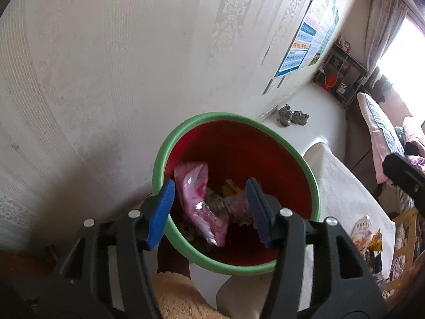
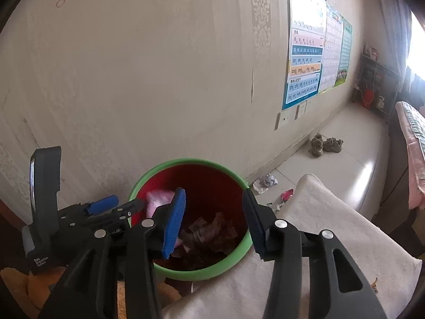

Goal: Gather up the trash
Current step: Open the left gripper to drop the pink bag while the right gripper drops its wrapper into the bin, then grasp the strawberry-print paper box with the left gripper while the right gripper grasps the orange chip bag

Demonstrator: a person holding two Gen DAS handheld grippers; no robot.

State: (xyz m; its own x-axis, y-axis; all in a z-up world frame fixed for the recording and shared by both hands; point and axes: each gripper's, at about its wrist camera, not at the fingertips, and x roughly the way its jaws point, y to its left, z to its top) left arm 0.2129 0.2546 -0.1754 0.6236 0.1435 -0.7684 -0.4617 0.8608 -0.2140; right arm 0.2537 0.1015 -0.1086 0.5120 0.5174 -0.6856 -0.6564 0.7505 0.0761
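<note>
Both grippers, left (image 1: 209,210) and right (image 2: 213,220), hang over the bin (image 1: 292,143) with jaws apart and empty, so the wrapper (image 1: 198,196) lies inside.

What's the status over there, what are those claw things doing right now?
Left gripper and right gripper open, empty, over red bin. Pink wrapper inside. Crumpled paper on floor.

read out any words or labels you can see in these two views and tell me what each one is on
"Data Acquisition System": white print on the left tool body, right wrist view.
"an en in un": a row on the wall poster; its other rows are too small.
"Pock…": snack packet on the white cloth; remainder unreadable.
</note>
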